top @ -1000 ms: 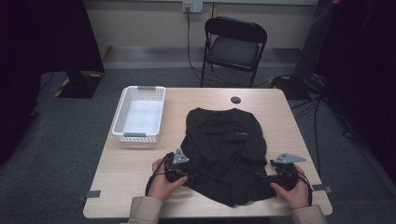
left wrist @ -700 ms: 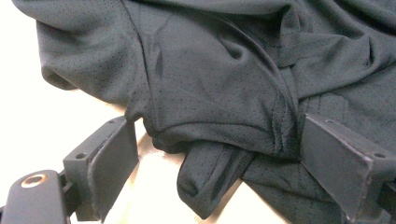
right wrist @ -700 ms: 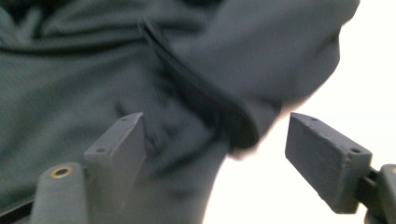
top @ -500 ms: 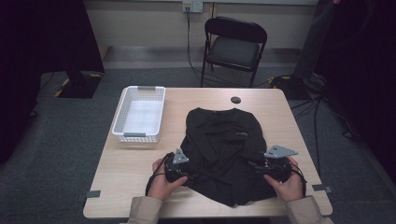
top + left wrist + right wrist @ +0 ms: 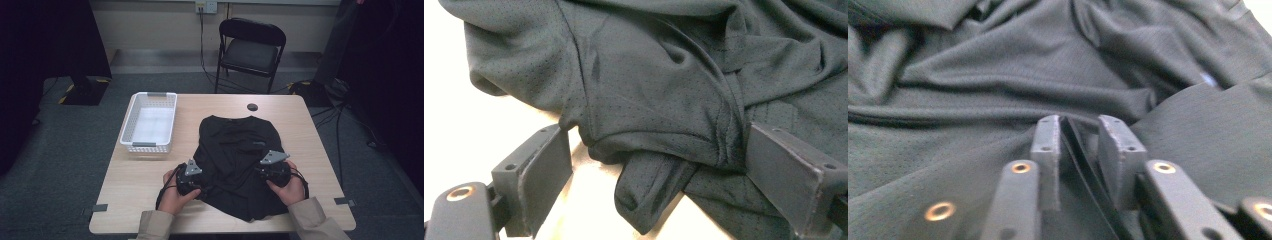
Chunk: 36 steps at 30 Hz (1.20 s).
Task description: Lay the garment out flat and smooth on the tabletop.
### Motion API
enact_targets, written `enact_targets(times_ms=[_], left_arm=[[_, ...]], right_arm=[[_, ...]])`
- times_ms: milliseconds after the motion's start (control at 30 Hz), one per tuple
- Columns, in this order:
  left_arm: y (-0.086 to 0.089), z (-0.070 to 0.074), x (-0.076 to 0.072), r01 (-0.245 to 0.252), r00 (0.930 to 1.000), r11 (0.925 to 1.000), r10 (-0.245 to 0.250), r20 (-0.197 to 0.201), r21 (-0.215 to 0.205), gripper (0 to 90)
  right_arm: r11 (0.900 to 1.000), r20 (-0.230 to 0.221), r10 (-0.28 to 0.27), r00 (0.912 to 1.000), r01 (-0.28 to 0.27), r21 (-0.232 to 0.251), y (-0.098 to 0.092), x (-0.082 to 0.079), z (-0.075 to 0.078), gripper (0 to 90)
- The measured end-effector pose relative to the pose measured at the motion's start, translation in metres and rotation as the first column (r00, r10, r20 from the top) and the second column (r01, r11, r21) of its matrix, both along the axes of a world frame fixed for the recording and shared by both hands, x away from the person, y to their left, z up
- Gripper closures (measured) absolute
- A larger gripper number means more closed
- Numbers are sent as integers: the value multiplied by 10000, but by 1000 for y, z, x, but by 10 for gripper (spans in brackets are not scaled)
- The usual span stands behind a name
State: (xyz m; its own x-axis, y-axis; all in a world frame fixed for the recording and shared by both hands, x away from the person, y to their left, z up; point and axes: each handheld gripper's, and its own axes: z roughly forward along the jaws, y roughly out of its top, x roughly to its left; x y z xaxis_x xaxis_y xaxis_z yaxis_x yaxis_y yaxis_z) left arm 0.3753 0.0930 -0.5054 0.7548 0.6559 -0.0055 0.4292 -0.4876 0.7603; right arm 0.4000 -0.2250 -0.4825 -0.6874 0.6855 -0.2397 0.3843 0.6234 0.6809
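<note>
A black shirt (image 5: 235, 145) lies spread on the wooden table (image 5: 300, 115), collar toward the far side. My left gripper (image 5: 205, 186) rests at the shirt's near left edge. Its jaws stand wide open around a bunched sleeve fold (image 5: 649, 200), and the pads are apart from the cloth. My right gripper (image 5: 258, 171) is over the shirt's near right part. Its jaws have just been closing and stand narrow (image 5: 1078, 125). A thin raised fold of cloth (image 5: 1083, 160) runs between them, with a gap still showing at the pads.
A white mesh basket (image 5: 147, 146) stands on the table's left side, beyond my left hand. A small black round object (image 5: 252, 106) lies near the far edge. A black folding chair (image 5: 252, 50) stands behind the table.
My right hand has moved left from the shirt's right edge onto the cloth. The left hand has stayed where it was.
</note>
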Motion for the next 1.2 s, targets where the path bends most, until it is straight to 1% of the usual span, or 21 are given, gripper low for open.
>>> enact_targets(times_ms=[33, 100, 200, 233, 300, 433, 500, 533, 567, 600, 633, 700, 733, 767, 833, 933, 1033, 1100, 1133, 1167, 1200], left_arm=[[0, 0, 0, 0, 10000, 10000, 0, 3, 3, 120], [0, 0, 0, -1, 10000, 10000, 1, 6, 18, 120], [0, 0, 0, -16, 10000, 10000, 16, 8, 23, 120], [0, 0, 0, -14, 10000, 10000, 14, 9, 26, 120], [0, 0, 0, -36, 10000, 10000, 36, 9, 2, 120], [0, 0, 0, -47, 10000, 10000, 47, 15, 13, 121], [0, 0, 0, -81, 10000, 10000, 81, 36, 46, 121], [1, 0, 0, -80, 10000, 10000, 80, 35, 36, 121], [1, 0, 0, -82, 10000, 10000, 82, 34, 36, 121], [1, 0, 0, -82, 10000, 10000, 82, 34, 36, 121], [1, 0, 0, -79, 10000, 10000, 79, 34, 33, 121], [1, 0, 0, -78, 10000, 10000, 78, 34, 33, 121], [1, 0, 0, -78, 10000, 10000, 78, 34, 33, 121], [1, 0, 0, -80, 10000, 10000, 80, 37, 35, 121], [1, 0, 0, -77, 10000, 10000, 77, 43, 49, 121], [1, 0, 0, -76, 10000, 10000, 76, 43, 50, 121], [1, 0, 0, -78, 10000, 10000, 78, 43, 53, 121], [1, 0, 0, -77, 10000, 10000, 77, 43, 56, 121], [1, 0, 0, -77, 10000, 10000, 77, 43, 56, 121], [1, 0, 0, -81, 10000, 10000, 81, 42, 49, 121], [1, 0, 0, -78, 10000, 10000, 78, 44, 52, 121]], right_arm=[[10000, 0, 0, 10000, 0, 0, 0, 0, 0, 721], [9999, -380, 79, 9992, -81, -62, -1, 4, -5, 871], [9998, -344, 28, 9994, -22, 181, -4, 5, -3, 886], [9976, -355, -10, 9994, 35, 695, -11, 7, 1, 887], [9933, -319, -156, 9994, 191, 1143, -19, 9, 7, 887], [9875, -106, -373, 9992, 385, 1526, -32, 11, 19, 888], [9802, 51, -666, 9978, 644, 1874, -50, 14, 33, 888], [9802, 51, -666, 9978, 644, 1874, -50, 14, 33, 888], [9698, 90, -1055, 9944, 1008, 2219, -64, 17, 41, 888], [9698, 90, -1055, 9944, 1008, 2219, -64, 17, 41, 888], [9561, 172, -1474, 9889, 1380, 2586, -80, 19, 48, 888], [9412, 228, -1822, 9830, 1676, 2933, -96, 21, 54, 888], [9412, 228, -1822, 9830, 1676, 2933, -96, 21, 54, 888], [9334, 270, -2132, 9766, 1954, 3010, -109, 23, 58, 888], [9255, 299, -2386, 9706, 2180, 3096, -121, 23, 60, 888], [9201, 380, -2624, 9642, 2381, 3111, -133, 22, 60, 888], [9097, 431, -2975, 9538, 2695, 3160, -152, 20, 58, 889], [8966, 424, -3375, 9404, 3074, 3188, -170, 18, 53, 890], [8966, 424, -3375, 9404, 3074, 3188, -170, 18, 53, 890], [8862, 447, -3697, 9281, 3377, 3172, -183, 19, 50, 889], [8808, 497, -3908, 9191, 3577, 3101, -189, 21, 48, 889]])
